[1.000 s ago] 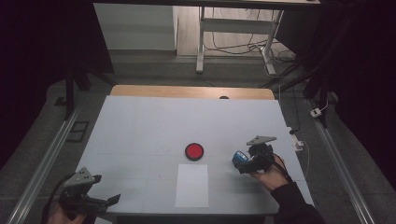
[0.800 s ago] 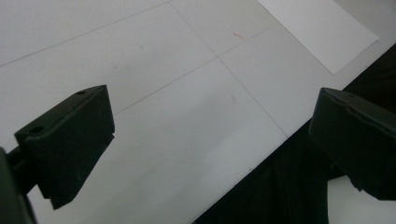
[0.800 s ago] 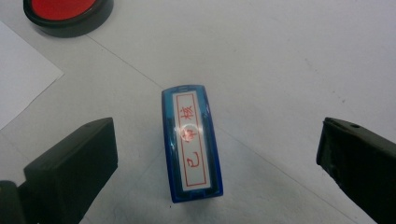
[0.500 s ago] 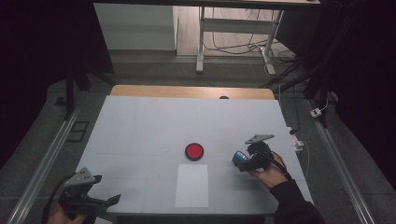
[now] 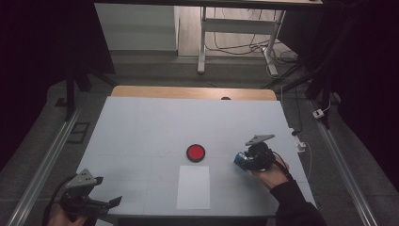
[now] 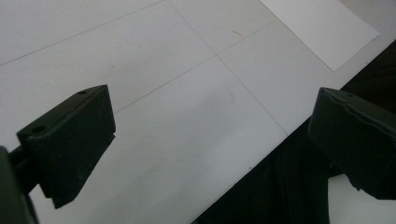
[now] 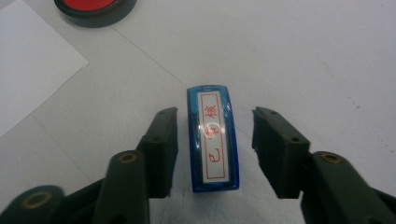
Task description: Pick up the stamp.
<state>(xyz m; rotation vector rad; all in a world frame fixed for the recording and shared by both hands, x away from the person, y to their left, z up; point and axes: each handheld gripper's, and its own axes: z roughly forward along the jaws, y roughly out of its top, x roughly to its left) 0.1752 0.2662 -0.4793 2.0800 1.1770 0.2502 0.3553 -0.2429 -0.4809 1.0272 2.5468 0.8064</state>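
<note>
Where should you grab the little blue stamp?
Grip the blue stamp across its two long, flat sides, coming from the end nearest the right hand-held gripper. It is long and narrow, and the jaws, which have just been closing, already straddle it with small gaps on both sides.

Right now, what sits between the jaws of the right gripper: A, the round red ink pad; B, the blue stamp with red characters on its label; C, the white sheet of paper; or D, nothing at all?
B: in the right gripper view the blue stamp stands on the table between the right gripper jaws, which have just been closing and show a gap on each side; the ink pad lies apart.
</note>
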